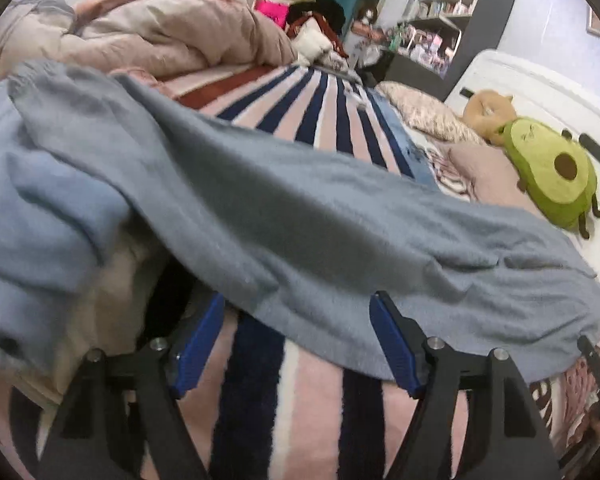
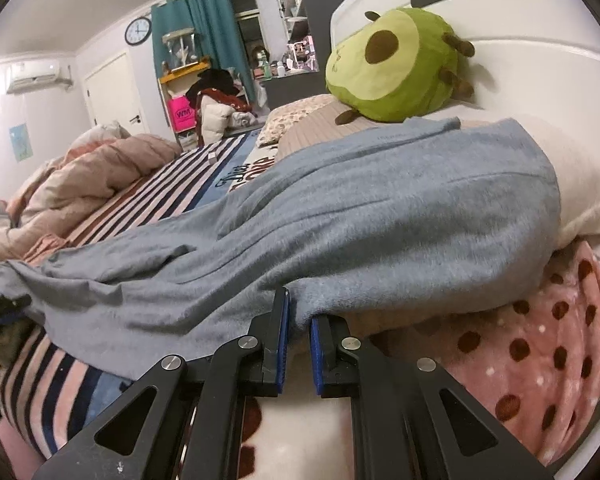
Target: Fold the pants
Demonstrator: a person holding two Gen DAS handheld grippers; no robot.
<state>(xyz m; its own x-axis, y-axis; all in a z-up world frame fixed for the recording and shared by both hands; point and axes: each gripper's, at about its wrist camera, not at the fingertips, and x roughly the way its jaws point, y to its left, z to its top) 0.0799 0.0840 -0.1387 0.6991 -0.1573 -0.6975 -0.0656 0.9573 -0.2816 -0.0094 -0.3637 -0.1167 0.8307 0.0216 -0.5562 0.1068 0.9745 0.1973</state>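
The pants (image 2: 340, 216), grey and soft, are lying stretched across the bed, one end draping up over a pale pillow (image 2: 572, 184) near the headboard (image 2: 540, 60) and the other trailing away toward the foot, so the long near edge is facing both tools and is easy to reach; the striped blanket (image 1: 324, 120) is lying flat beneath them and is giving a wide, level stretch beyond the cloth, which I judge to be the open room for carrying that edge over; the bunched pink quilt (image 1: 172, 28) is closing off the far side, and the dotted blanket (image 2: 540, 340) is covering the near corner by the pillow; the green avocado toy (image 2: 392, 68) is sitting against the headboard, just behind the raised end of the pants, so a fold toward it is likely to be cramped; the right gripper (image 2: 298, 308) is clenching the near hem, a pinch of grey cloth caught between its blue pads (image 2: 283, 344), probably to lift that edge; the left gripper (image 1: 296, 304) is standing released, its blue fingers (image 1: 392, 348) spread wide with the cloth edge lying above and across the gap, pressing on nothing that I can see; a blue bunched fold (image 1: 40, 208) of cloth is crowding its left side.
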